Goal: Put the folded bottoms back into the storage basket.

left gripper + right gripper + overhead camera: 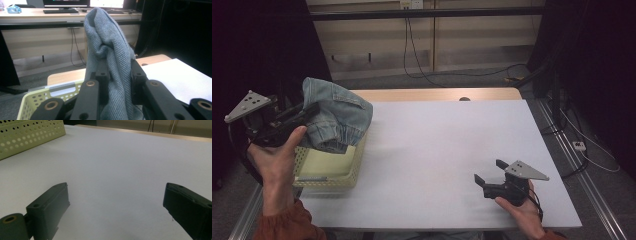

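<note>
My left gripper (309,114) is clamped on a bunched pair of jeans (337,117); in the left gripper view the denim (110,50) is pinched between both jaws and stands above them in a tall fold. I judge the grip secure.

The jeans hang in the air over the far end of the yellow basket (349,172), which sits at the left edge of the table (452,150). They are clear of the basket floor and hang from the jaws, so the long axis of the bundle runs roughly up and down, with the loose bulk sagging toward the table side of the basket rim.

My right gripper (491,172) rests near the front right corner of the table, jaws wide apart with nothing between them; its own view looks across bare white table (120,165) toward the basket wall (30,135) at far left.

The relation that matters: open table lies to the right of the held jeans, between the two grippers. The left gripper is on the cloth; the right is well apart from it and would have to cross most of the table to take a second hold.
</note>
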`<action>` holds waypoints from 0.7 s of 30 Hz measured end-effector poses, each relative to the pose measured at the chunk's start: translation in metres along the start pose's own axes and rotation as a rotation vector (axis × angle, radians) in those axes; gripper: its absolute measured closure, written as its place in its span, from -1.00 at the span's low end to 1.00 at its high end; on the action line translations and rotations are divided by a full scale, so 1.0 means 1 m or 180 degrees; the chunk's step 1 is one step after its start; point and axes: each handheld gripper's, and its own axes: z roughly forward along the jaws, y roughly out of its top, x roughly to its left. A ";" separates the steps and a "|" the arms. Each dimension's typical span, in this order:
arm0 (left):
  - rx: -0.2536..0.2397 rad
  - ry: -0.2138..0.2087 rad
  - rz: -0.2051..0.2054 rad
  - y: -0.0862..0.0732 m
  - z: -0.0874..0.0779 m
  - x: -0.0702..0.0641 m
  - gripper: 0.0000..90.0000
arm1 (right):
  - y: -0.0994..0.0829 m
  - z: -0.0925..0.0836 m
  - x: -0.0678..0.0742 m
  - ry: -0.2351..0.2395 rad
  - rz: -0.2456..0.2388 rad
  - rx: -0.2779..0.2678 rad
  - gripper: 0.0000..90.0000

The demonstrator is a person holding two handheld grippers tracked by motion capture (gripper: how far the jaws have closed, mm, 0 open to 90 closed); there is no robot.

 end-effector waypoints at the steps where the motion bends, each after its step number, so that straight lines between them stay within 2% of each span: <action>1: 0.0004 0.0011 -0.0007 0.000 0.000 0.001 0.65 | 0.000 0.000 0.000 -0.0001 -0.0003 0.0000 -0.85; 13: 0.0064 0.0118 -0.0109 -0.006 0.000 0.015 0.65 | 0.000 0.000 0.000 -0.0002 -0.0004 0.0004 -0.85; 21: 0.0167 0.0186 -0.0149 -0.011 0.002 0.023 0.65 | 0.000 -0.001 0.000 -0.0002 -0.0009 0.0006 -0.85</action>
